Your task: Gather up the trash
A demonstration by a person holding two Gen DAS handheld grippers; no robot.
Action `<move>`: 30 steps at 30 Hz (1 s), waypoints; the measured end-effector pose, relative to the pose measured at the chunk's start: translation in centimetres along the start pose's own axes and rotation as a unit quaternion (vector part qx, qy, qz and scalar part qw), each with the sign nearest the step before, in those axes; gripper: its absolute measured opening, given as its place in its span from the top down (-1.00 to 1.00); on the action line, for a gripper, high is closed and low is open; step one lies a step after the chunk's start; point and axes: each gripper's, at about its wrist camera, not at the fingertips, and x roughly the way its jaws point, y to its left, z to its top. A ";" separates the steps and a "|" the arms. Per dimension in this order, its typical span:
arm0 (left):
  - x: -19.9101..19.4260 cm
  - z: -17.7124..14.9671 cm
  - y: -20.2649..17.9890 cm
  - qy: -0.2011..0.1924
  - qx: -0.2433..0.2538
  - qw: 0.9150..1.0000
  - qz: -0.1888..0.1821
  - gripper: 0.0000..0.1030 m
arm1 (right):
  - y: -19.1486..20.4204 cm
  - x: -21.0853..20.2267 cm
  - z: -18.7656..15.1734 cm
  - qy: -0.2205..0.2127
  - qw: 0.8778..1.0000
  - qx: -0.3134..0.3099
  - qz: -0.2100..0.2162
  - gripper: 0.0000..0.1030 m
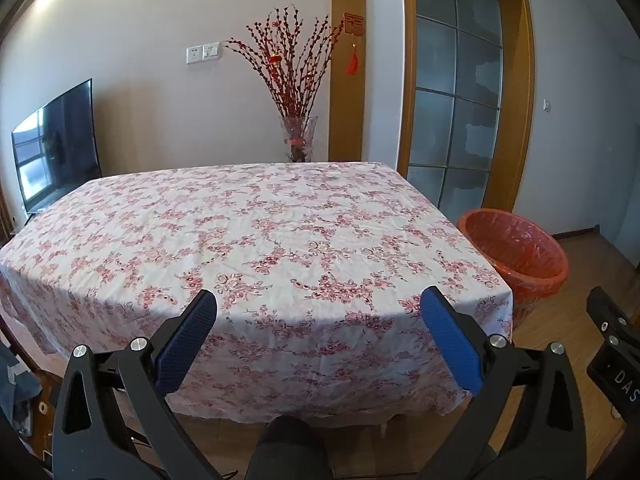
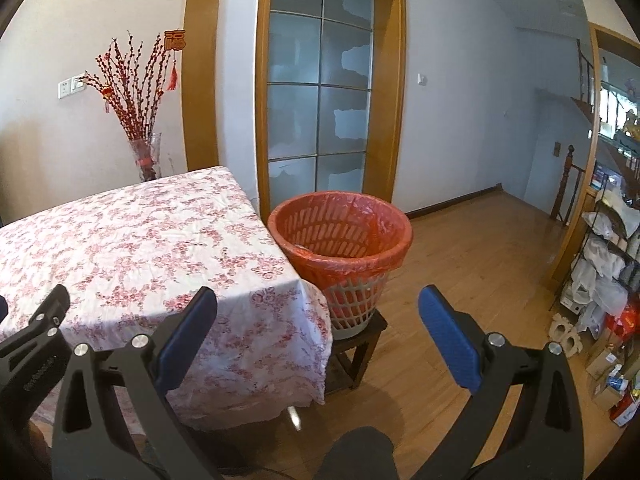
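Note:
A waste basket (image 2: 340,236) lined with a red bag stands on a small dark stool (image 2: 360,344) at the table's right side; it also shows in the left wrist view (image 1: 516,252). A little something lies at its bottom, unclear what. The table (image 1: 256,240) wears a white cloth with red flowers; I see no trash on it. My left gripper (image 1: 318,300) is open and empty, held in front of the table's near edge. My right gripper (image 2: 318,300) is open and empty, near the table's front right corner (image 2: 296,280), short of the basket.
A glass vase with red branches (image 1: 298,136) stands behind the table. A television (image 1: 56,148) is at the left. A glass door (image 2: 320,92) is behind the basket. Wooden floor (image 2: 480,264) lies to the right, with a cluttered rack (image 2: 604,264) at the far right.

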 end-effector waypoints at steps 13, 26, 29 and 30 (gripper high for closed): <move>0.0 -0.1 -0.1 0.003 0.000 1.000 0.008 -0.94 | -0.1 -0.2 -0.2 -0.008 0.999 -0.008 -0.040 -0.92; -0.3 0.0 -0.2 -0.005 0.002 1.000 0.014 -0.94 | 0.0 -0.1 -0.3 -0.008 0.999 -0.010 -0.042 -0.92; -0.6 0.0 -0.2 -0.009 0.002 1.000 0.014 -0.94 | 0.0 -0.2 -0.3 -0.009 0.999 -0.010 -0.041 -0.92; -0.6 0.1 -0.2 -0.010 0.002 1.000 0.014 -0.94 | 0.0 -0.2 -0.3 -0.009 0.999 -0.010 -0.041 -0.92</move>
